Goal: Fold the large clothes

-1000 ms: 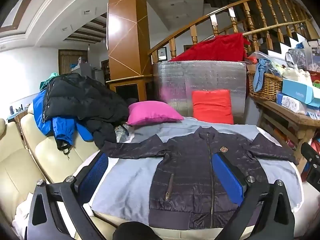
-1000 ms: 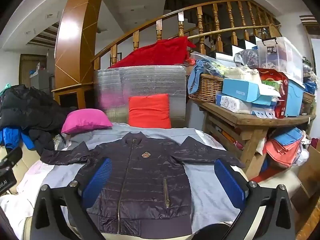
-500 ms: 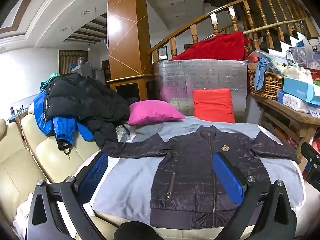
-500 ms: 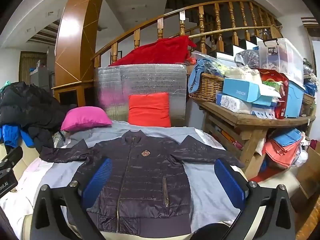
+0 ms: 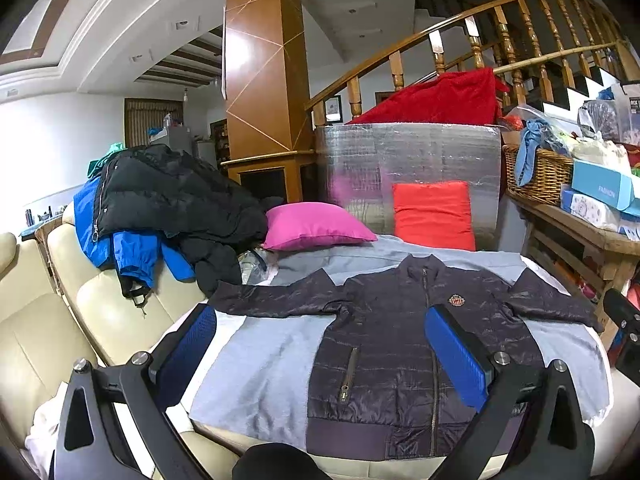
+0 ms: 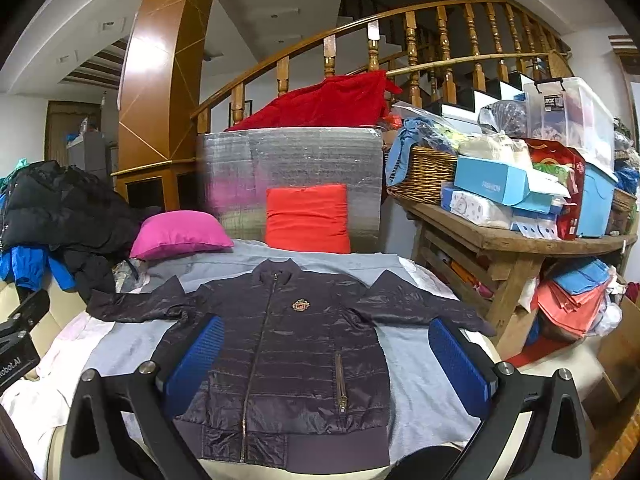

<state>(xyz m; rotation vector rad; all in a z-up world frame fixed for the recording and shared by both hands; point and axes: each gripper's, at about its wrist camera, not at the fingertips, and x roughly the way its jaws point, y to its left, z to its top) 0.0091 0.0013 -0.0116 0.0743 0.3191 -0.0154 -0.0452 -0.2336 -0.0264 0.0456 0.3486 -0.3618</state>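
Jacket (image 5: 404, 344), dark navy quilted, zipped, crest badge on chest, sleeves spread; lies flat, front up, on grey blanket (image 5: 264, 356). Left tongs (image 5: 320, 354) and right tongs (image 6: 326, 360): wide apart, empty.

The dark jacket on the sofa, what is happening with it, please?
A person holds two handheld grippers above a dark quilted jacket that lies flat, zipped, front up, on a grey blanket, sleeves spread to both sides. The left gripper and the right gripper are both open and hold nothing. No fold is made yet; the work seems about to begin. A pink cushion and a red cushion sit behind.
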